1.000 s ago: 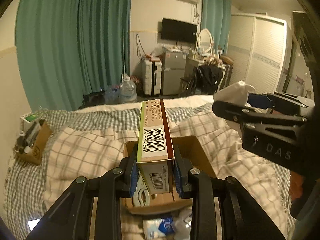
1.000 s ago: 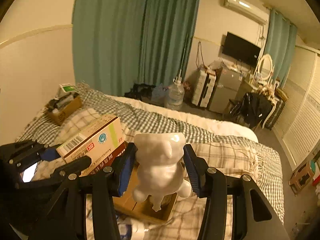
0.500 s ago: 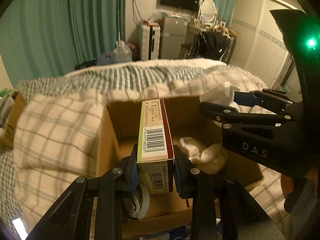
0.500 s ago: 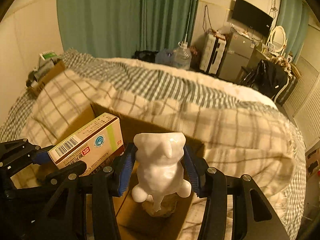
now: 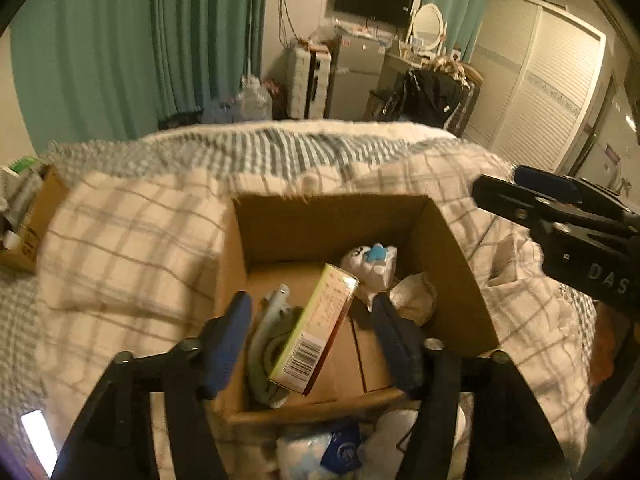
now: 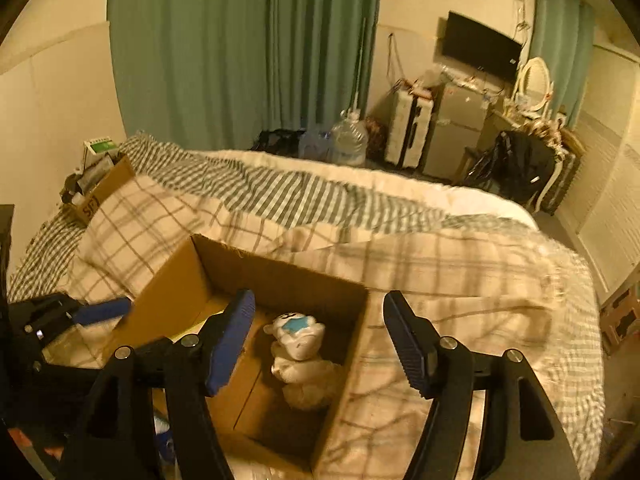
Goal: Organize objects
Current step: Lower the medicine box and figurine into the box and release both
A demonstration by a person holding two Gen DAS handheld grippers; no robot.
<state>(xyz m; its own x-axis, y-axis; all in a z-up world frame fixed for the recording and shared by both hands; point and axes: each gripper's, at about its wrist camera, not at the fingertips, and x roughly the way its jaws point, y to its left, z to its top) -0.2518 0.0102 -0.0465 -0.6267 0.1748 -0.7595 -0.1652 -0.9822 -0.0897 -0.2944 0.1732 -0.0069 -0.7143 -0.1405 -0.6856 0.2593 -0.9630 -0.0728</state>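
The left gripper hangs over the cardboard box with its jaws spread wide, gripping nothing. The medicine carton lies tilted inside the box between and below the blue pads, apart from both (barcode end nearest the camera). Further right in the box lies the white figurine, under the right gripper, whose jaws also stand wide apart and bare. The box walls rise on all sides; the checked blanket surrounds it.
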